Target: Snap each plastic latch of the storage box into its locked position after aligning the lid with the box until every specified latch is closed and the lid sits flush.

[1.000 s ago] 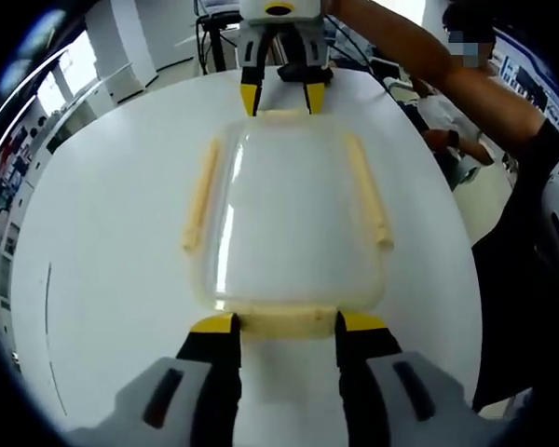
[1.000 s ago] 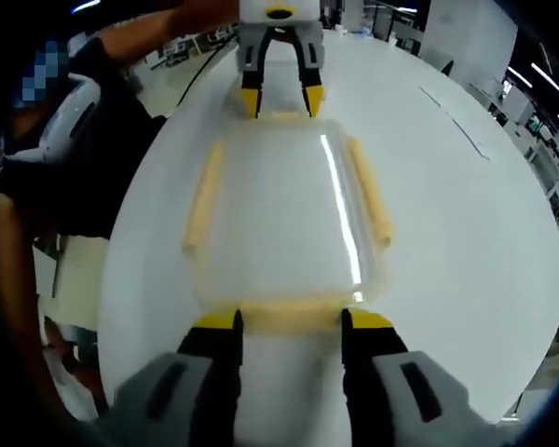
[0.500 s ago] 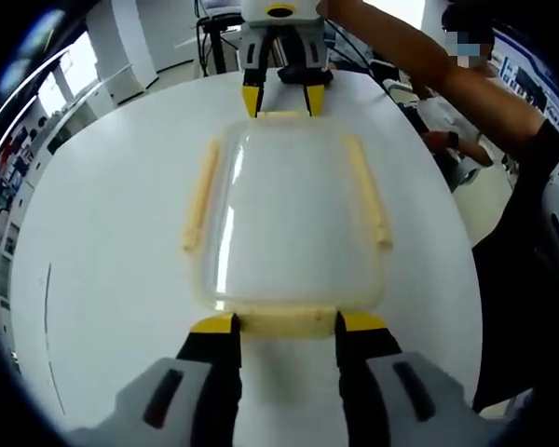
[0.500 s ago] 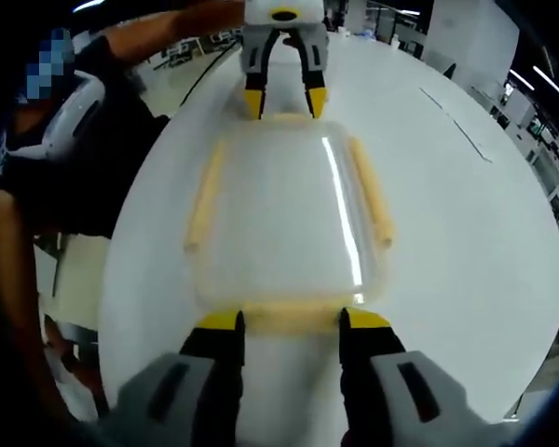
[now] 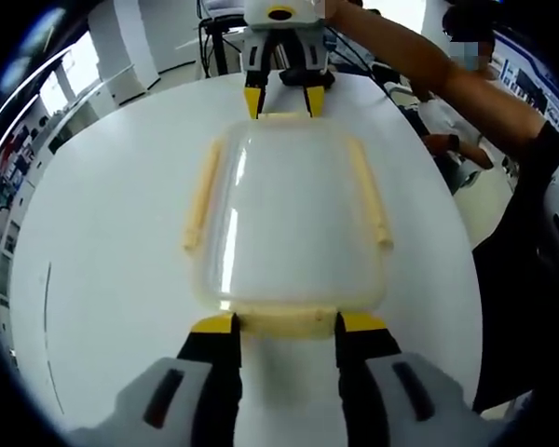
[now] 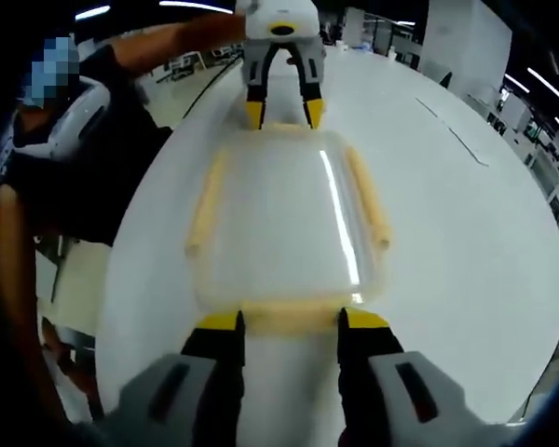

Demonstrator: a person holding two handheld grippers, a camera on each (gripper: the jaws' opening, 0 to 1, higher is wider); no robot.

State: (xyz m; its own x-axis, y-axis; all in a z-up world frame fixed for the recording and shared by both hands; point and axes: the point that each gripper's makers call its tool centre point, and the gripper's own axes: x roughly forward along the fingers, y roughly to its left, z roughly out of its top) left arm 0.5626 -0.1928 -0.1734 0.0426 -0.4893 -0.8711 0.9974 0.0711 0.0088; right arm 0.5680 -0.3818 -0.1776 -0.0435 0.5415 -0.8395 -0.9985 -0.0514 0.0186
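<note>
A clear storage box (image 5: 293,219) with its lid on lies on a white round table (image 5: 102,233). Cream latches run along its left side (image 5: 202,196) and right side (image 5: 368,191), and one sits at each end. My left gripper (image 5: 289,323) is open, its yellow tips straddling the near end latch (image 5: 289,321). At the far end my right gripper (image 5: 281,99) is open around the far latch (image 5: 281,115). In the right gripper view the same box (image 6: 284,219) lies between my right gripper (image 6: 291,321), which straddles the end latch (image 6: 289,315), and my left gripper (image 6: 284,112).
A person's arm (image 5: 419,56) and dark clothing (image 5: 522,242) are at the table's right side in the left gripper view, and their body (image 6: 65,168) is at the left in the right gripper view. The table edge (image 5: 461,270) curves close beside the box.
The right gripper view has tilted slightly, so the box and far gripper sit a little higher in it. Box, lid and latches have not moved.
</note>
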